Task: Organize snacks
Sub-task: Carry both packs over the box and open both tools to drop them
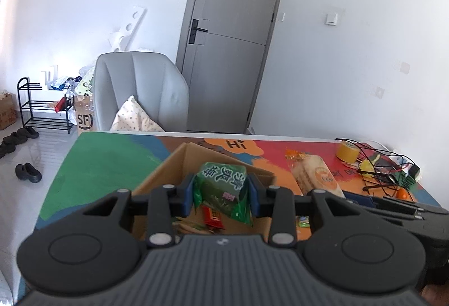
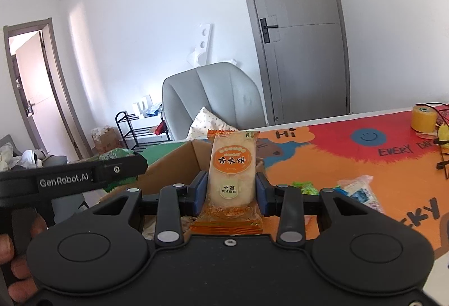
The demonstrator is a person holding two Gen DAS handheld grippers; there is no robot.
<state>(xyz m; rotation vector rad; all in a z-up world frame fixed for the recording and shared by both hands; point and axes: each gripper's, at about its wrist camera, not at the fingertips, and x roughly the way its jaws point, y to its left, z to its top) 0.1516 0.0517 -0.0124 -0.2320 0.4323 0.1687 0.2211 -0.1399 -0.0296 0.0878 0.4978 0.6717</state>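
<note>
Table: the big colourful cartoon-print tabletop (image 2: 350,174) filled the lower right of the right wrist view, with a few small loose snack packets (image 2: 357,189) lying on it.
Box: the open brown cardboard box (image 1: 179,162) sat mid-frame in the left view, already holding some wrappers.
Left gripper (image 1: 221,195): clenched on a green crinkly plastic snack bag (image 1: 223,185), hanging right over the box opening.
Right gripper (image 2: 231,192): clamped around an orange-and-clear rice cracker packet (image 2: 231,174), held upright at centre frame, near the box's edge.
Handling: both looked light and puffy; the film looked slippery, and I'd guess the cracker snaps if squeezed hard.
Where to grab: mid-body across the narrow sides, like it was, seemed right, not the crimped ends.
</note>
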